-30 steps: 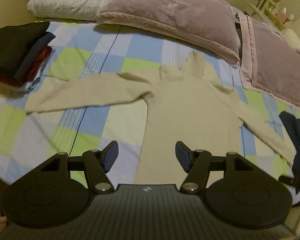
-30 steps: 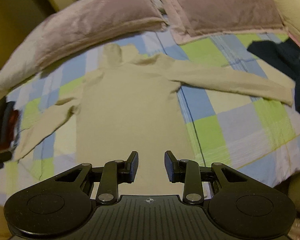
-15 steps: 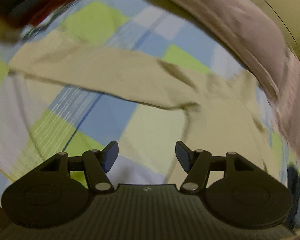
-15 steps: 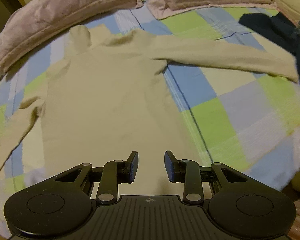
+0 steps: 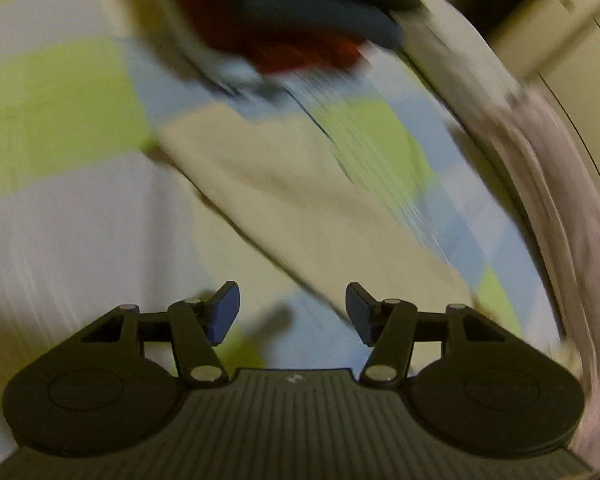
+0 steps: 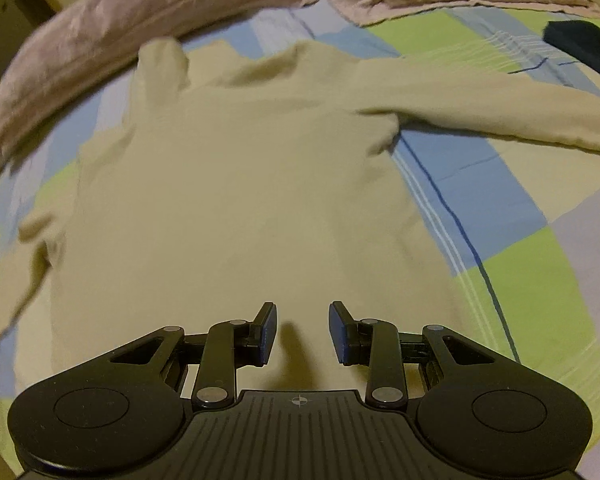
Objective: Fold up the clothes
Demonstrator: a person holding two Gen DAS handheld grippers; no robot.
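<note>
No writing reads; your left gripper [image 5: 292, 312] gapes wide, your right gripper [image 6: 302, 332] narrower, above the soft cream long-sleeved knit sweater [image 6: 236, 200].

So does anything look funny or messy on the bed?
A little. The cream sweater lies flat, but its turtleneck collar flops sideways, and there's bunching at one armpit. Nothing looks spilled or torn.
</note>
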